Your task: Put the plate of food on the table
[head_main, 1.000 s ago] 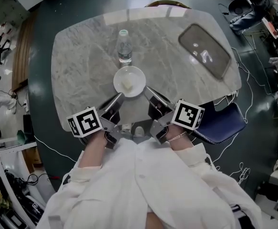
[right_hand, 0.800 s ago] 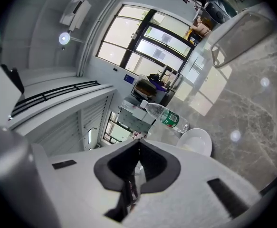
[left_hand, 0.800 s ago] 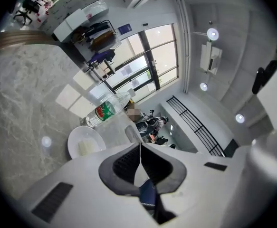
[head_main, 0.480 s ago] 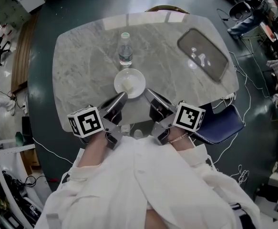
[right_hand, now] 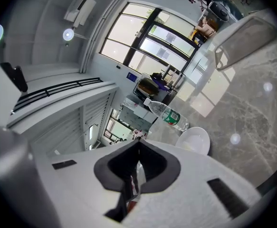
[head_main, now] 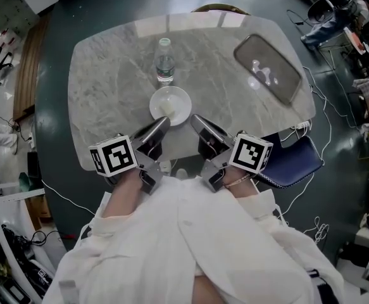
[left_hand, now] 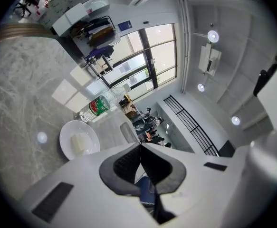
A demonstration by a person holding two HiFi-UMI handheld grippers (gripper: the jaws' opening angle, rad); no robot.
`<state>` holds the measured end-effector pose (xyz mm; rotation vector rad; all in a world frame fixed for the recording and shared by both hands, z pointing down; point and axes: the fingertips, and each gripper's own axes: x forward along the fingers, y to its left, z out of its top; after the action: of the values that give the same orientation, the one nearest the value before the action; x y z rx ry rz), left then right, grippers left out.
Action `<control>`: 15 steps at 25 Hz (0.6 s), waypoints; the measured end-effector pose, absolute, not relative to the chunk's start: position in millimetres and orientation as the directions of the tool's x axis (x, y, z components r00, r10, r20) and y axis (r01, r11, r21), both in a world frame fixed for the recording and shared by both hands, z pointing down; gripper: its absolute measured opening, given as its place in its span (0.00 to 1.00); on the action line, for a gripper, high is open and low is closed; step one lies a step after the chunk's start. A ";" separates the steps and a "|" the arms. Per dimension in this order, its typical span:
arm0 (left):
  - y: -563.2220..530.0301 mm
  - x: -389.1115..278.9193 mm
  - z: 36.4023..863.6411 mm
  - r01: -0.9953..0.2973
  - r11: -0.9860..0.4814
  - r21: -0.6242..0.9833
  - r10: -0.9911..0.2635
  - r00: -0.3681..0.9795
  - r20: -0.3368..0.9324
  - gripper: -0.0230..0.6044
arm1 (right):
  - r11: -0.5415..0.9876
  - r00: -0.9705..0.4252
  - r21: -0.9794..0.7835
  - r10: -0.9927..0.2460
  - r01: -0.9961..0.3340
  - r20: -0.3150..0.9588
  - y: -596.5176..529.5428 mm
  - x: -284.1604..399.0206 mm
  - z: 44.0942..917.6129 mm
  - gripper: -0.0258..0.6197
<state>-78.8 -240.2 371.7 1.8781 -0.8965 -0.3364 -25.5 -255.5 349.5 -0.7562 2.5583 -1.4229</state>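
A white plate (head_main: 170,105) with a pale piece of food (head_main: 166,108) stands on the grey marble table (head_main: 108,87), in front of a water bottle (head_main: 164,61). Neither gripper touches it. My left gripper (head_main: 159,122) is shut and empty, its tips just short of the plate's near-left rim. My right gripper (head_main: 196,119) is also shut and empty, near the plate's near-right rim. In the left gripper view the plate (left_hand: 79,139) lies left of the closed jaws (left_hand: 140,146). The right gripper view has the plate (right_hand: 194,140) to the right of its closed jaws (right_hand: 138,152).
A dark oblong tray (head_main: 267,66) lies at the table's far right. A blue chair seat (head_main: 292,161) sits by the table's near-right edge, with cables on the floor around it. The person's white sleeves fill the bottom of the head view.
Both grippers have drawn slightly toward the plate and the head view has shifted a little. The plate and bottle stay in place.
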 end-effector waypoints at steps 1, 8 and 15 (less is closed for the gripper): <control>-239.5 -77.7 372.2 -0.437 -0.238 0.867 -0.707 0.691 0.153 0.06 | 0.444 -0.872 -0.819 -0.472 -0.363 0.130 -255.3 -26.9 348.3 0.04; -238.3 -75.6 374.1 -0.440 -0.236 0.866 -0.698 0.697 0.164 0.06 | 0.450 -0.879 -0.820 -0.459 -0.353 0.126 -254.6 -30.2 349.4 0.04; -238.4 -73.9 375.1 -0.438 -0.239 0.867 -0.694 0.701 0.163 0.06 | 0.453 -0.882 -0.820 -0.455 -0.349 0.125 -253.1 -30.1 349.9 0.04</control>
<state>-73.9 -238.4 375.1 1.8795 -0.8826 -0.3118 -30.1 -253.1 349.9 -0.7173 2.5796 -1.4158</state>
